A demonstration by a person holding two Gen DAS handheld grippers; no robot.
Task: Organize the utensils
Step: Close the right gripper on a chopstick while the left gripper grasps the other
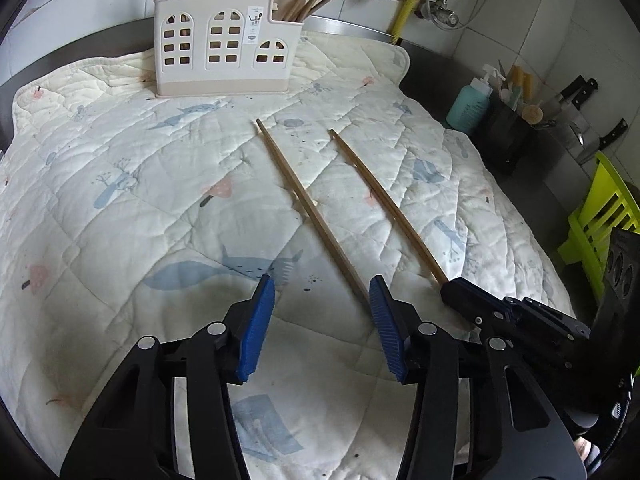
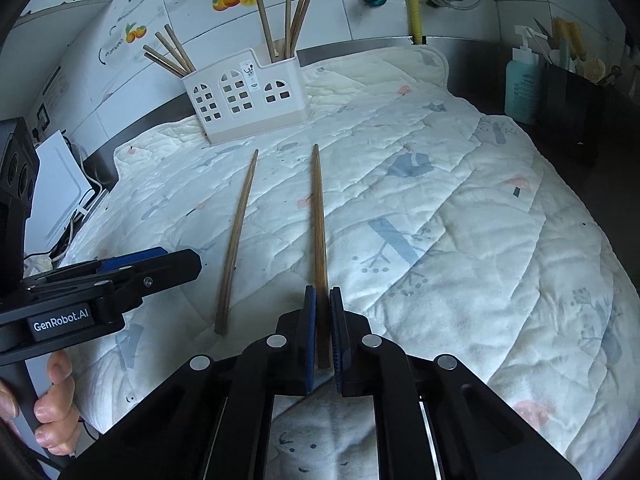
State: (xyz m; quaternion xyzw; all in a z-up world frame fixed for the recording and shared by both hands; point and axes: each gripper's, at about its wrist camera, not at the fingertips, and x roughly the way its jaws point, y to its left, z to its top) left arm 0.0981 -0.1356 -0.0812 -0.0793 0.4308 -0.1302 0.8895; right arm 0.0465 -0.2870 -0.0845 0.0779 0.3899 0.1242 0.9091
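Two wooden chopsticks lie on the quilted mat (image 1: 120, 208). My right gripper (image 2: 323, 294) is shut on the near end of the right chopstick (image 2: 319, 220), which points toward the holder; this chopstick (image 1: 384, 200) and the right gripper (image 1: 452, 288) also show in the left wrist view. The left chopstick (image 1: 304, 208) lies free, and shows in the right wrist view (image 2: 238, 236). My left gripper (image 1: 322, 286) is open and empty, just left of that chopstick's near end. The white utensil holder (image 1: 224, 52) stands at the mat's far edge with several chopsticks in it (image 2: 248, 92).
A teal soap bottle (image 1: 470, 106) and a dark caddy (image 1: 512, 136) with tools stand off the mat at right, with knives (image 1: 576, 92) on the wall behind. A green rack (image 1: 600, 216) is at far right. Wall taps and a yellow hose (image 2: 414, 0) are behind.
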